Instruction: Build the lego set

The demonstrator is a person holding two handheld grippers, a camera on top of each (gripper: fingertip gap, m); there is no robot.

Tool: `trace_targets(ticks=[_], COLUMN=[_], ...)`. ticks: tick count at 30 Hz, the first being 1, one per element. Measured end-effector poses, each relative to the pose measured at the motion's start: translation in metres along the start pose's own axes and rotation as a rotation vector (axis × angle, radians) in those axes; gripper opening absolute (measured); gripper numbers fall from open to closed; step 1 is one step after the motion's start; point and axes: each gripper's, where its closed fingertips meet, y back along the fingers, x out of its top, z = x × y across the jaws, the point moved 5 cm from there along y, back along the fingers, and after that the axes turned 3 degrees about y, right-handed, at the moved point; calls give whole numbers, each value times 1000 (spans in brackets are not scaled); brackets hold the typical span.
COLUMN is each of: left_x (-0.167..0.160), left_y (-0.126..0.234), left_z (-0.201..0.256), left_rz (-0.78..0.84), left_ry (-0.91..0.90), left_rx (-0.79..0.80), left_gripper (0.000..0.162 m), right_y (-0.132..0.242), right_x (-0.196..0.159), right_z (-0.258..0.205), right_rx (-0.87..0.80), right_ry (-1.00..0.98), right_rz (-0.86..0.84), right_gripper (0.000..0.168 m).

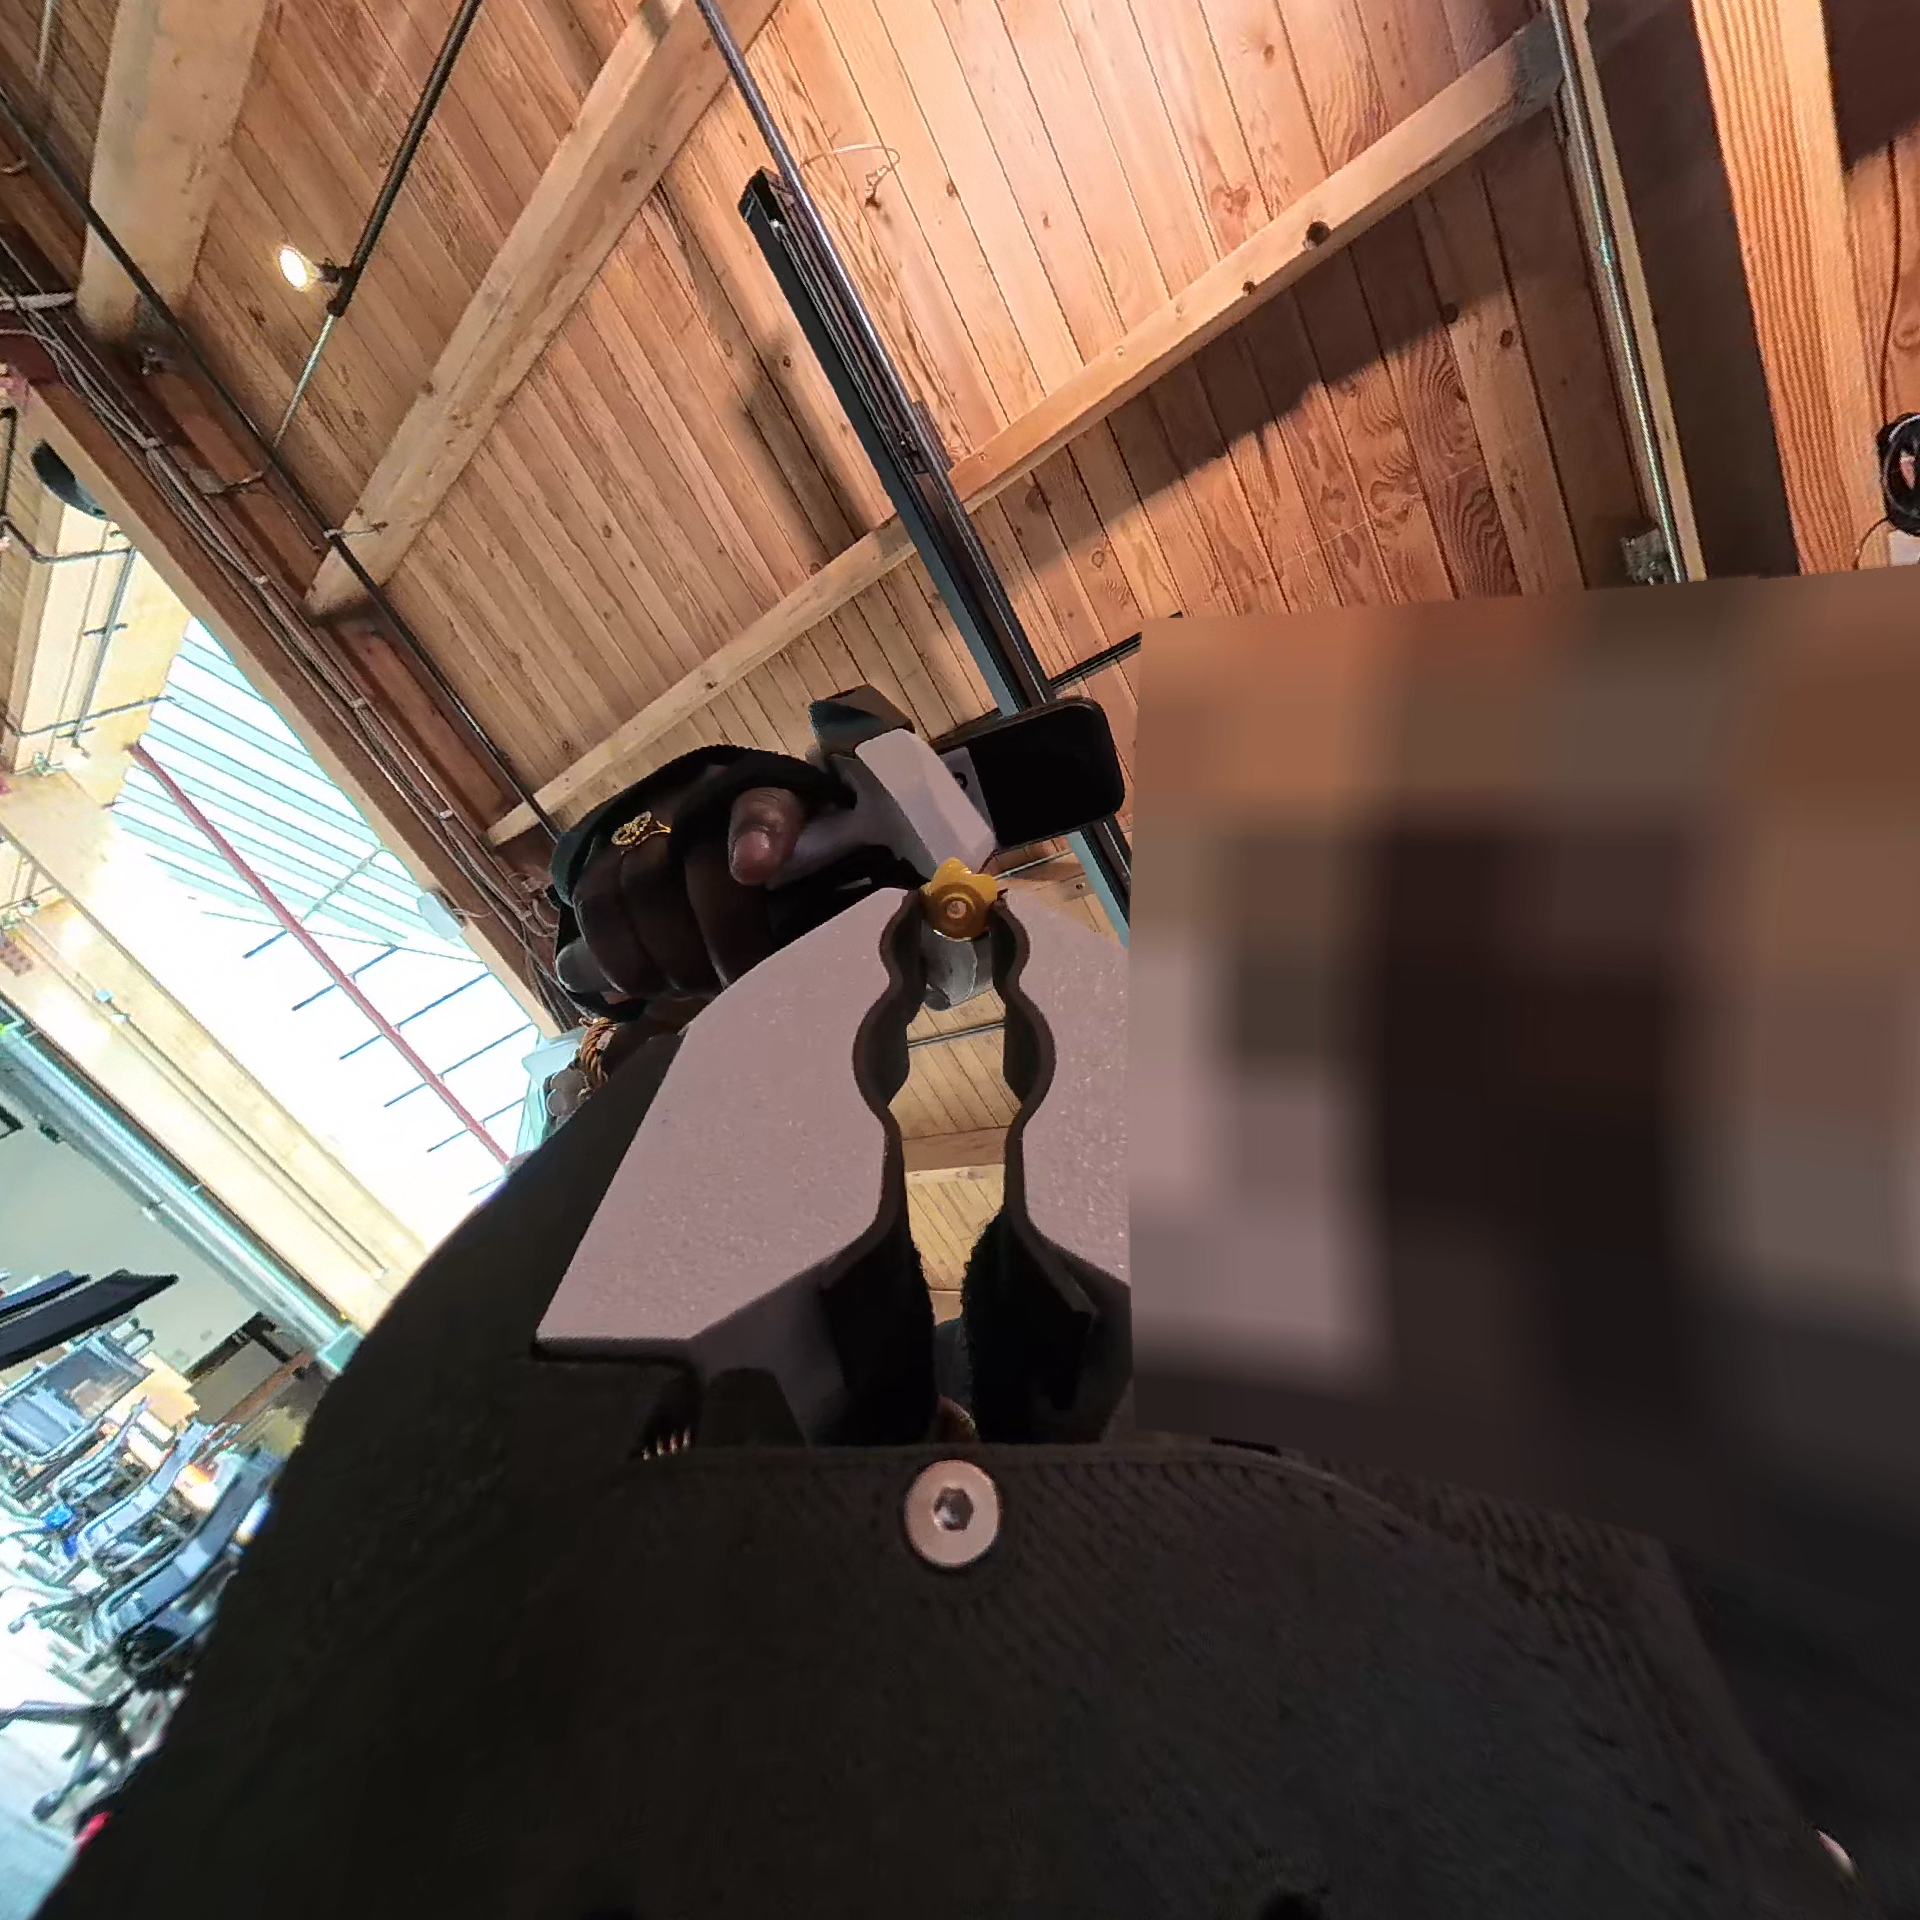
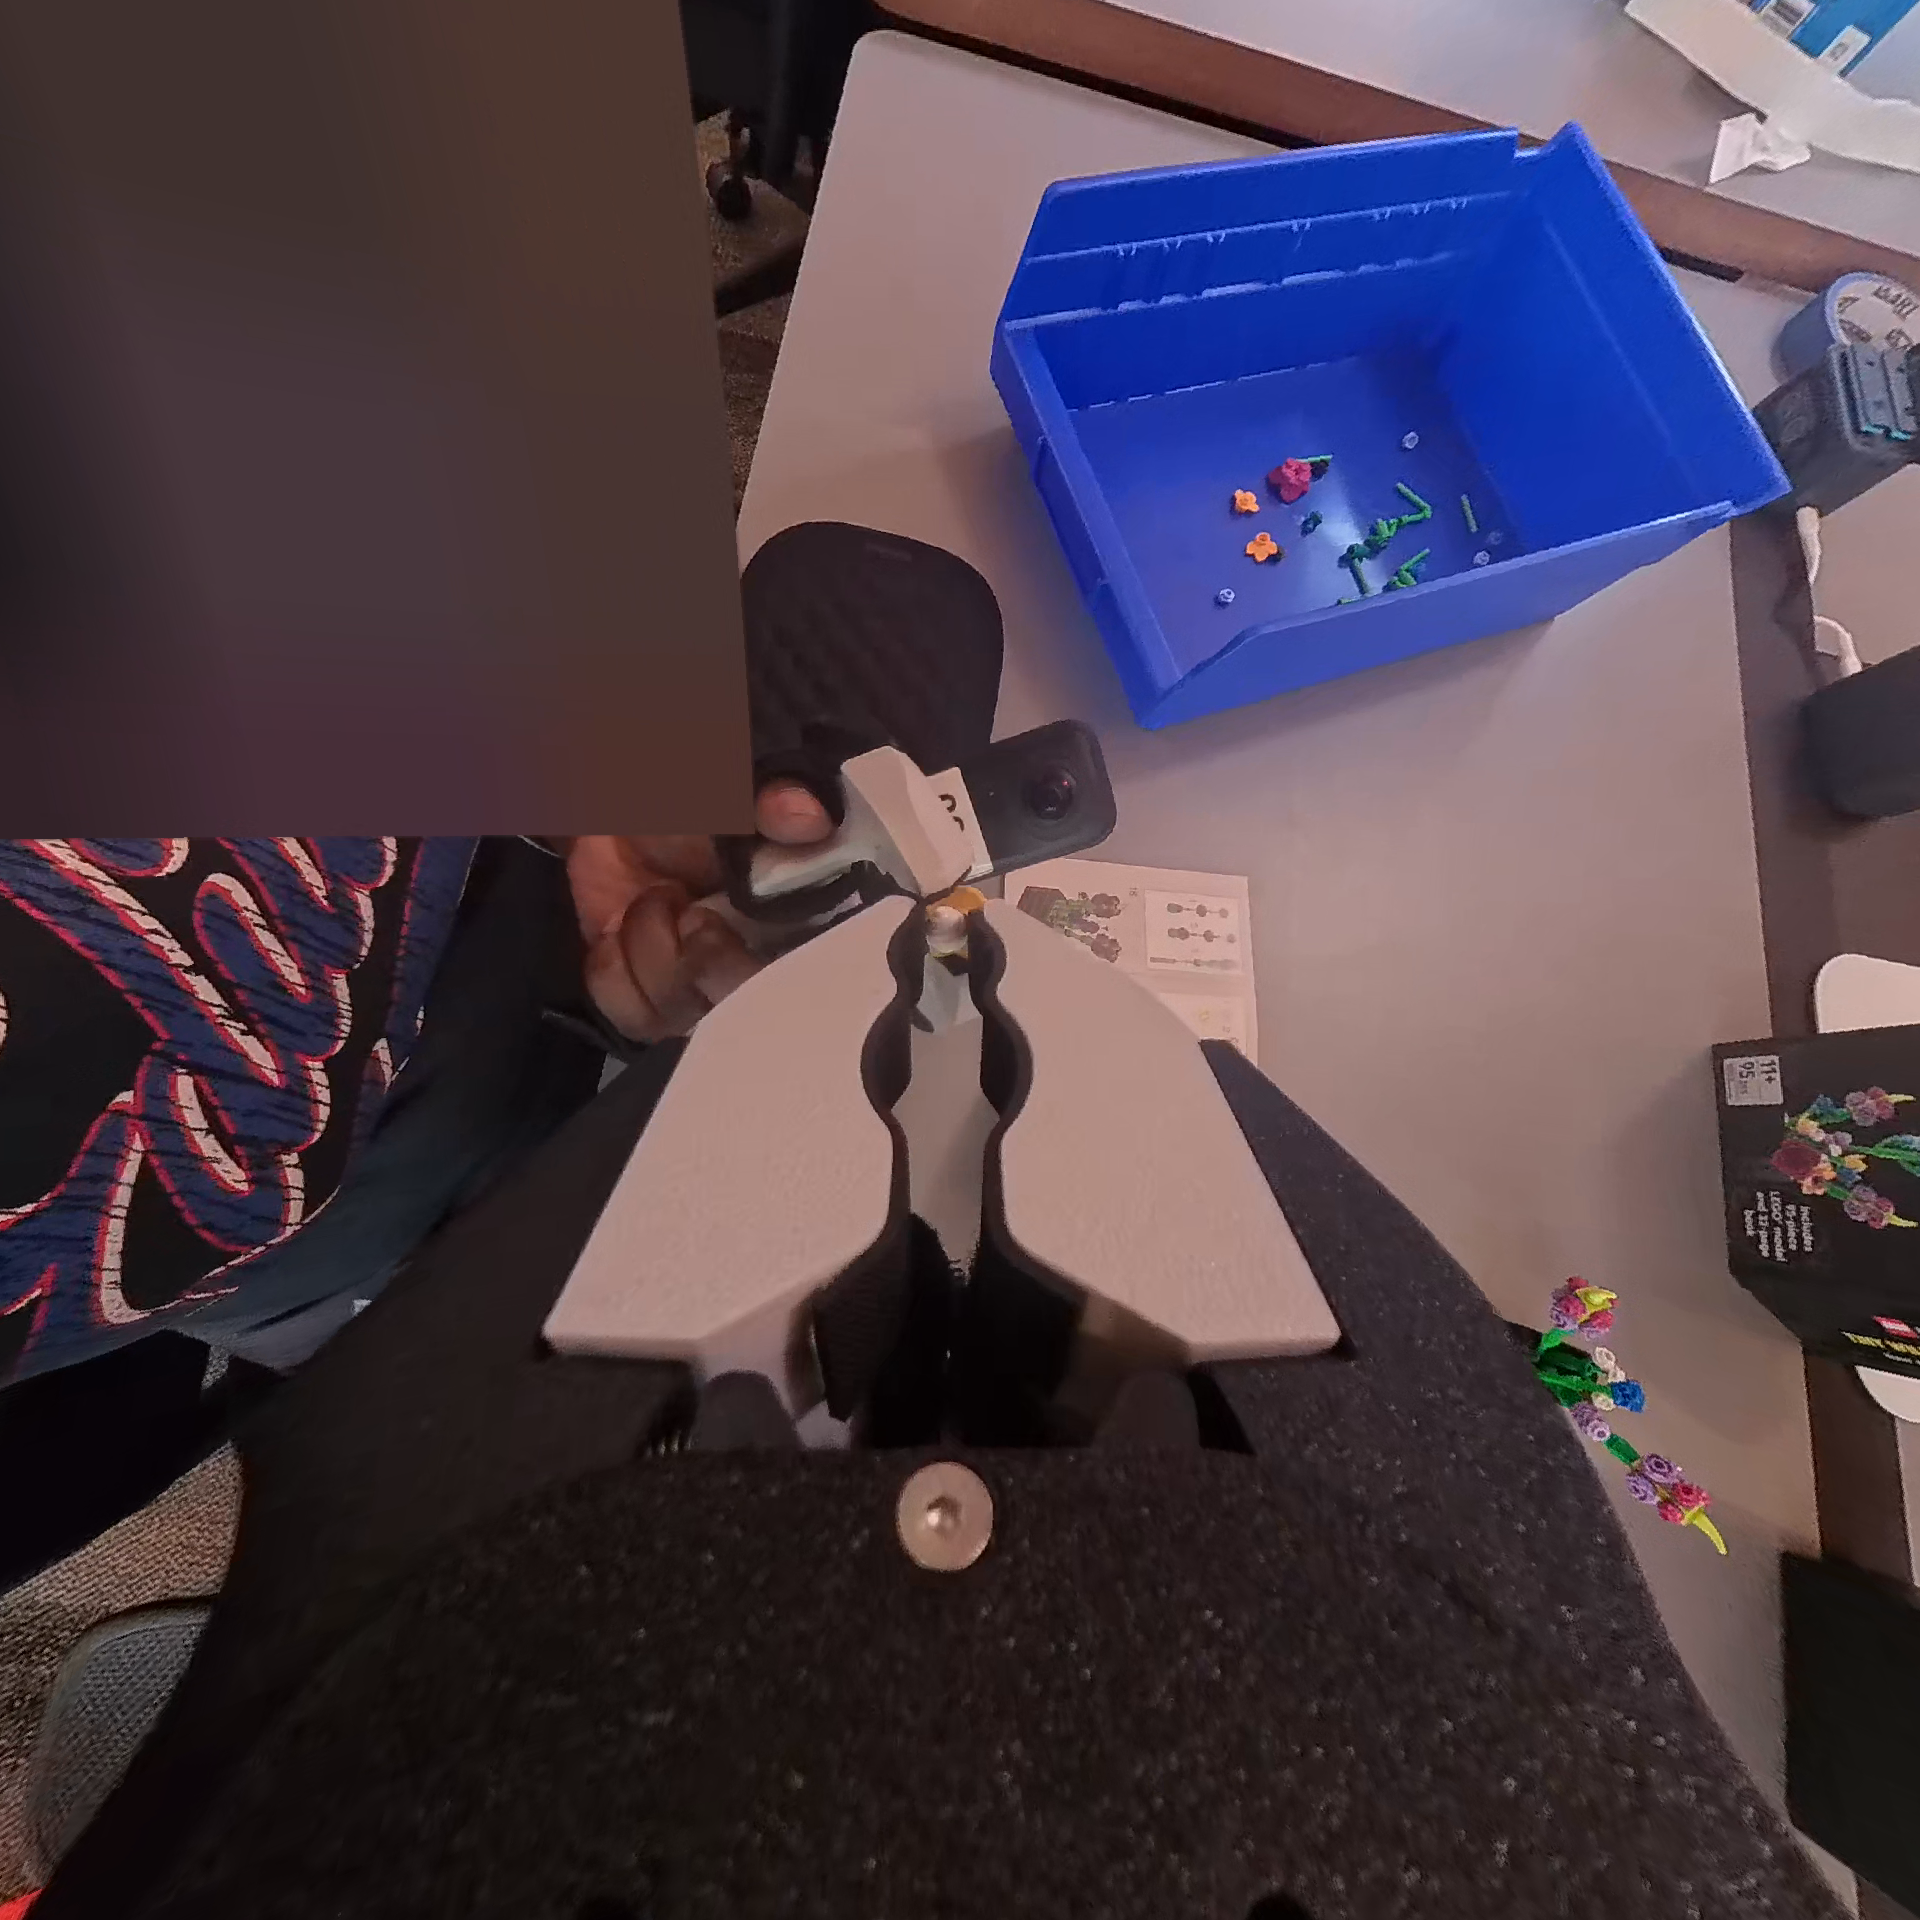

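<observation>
Left claw (image 1: 954,914) pinches a yellow flower piece (image 1: 953,906); right claw (image 2: 943,920) grips a small white stud (image 2: 944,925), tip to tip above the desk (image 2: 1403,883). Risk: misaligned pressing could eject either piece; spares lie in the blue bin (image 2: 1091,540) near the far edge.

Bare grey table (image 2: 1351,894) lies open between the blue bin (image 2: 1621,416) near its far edge and the black box (image 2: 1818,1195) at its right edge; an instruction sheet (image 2: 1174,935) lies flat between. A finished flower sprig (image 2: 1621,1403) blocks the near right edge; both grippers meet tip to tip above the left edge.
</observation>
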Motion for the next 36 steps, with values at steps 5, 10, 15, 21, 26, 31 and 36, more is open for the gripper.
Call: trace_targets(ticks=[5,10,15,21,26,31,36], left_x=[-1,-3,-6,-7,-8,-7,-7], left_y=[-1,-2,-2,-2,-3,-2,-1], left_z=[3,8,8,7,9,8,8], left_rz=[-6,-11,-19,-13,-11,0,8], left_ry=[32,56,64,83,90,103,114], left_rx=[-54,-122,-146,-157,-168,-172,-180], left_gripper=[13,13,13,13,13,13,13], right_y=[2,3,4,-3,-8,-10,-12], right_x=[3,5,-1,-4,-4,-4,-4], right_z=[-1,-6,-5,-6,-6,-5,-2], right_rx=[31,68,28,48,62,68,66], right_ry=[-14,-50,-72,-86,-92,-93,-88], right_rz=[109,372,525,549,542,530,524], right_gripper=[8,8,8,8,8,8,8])
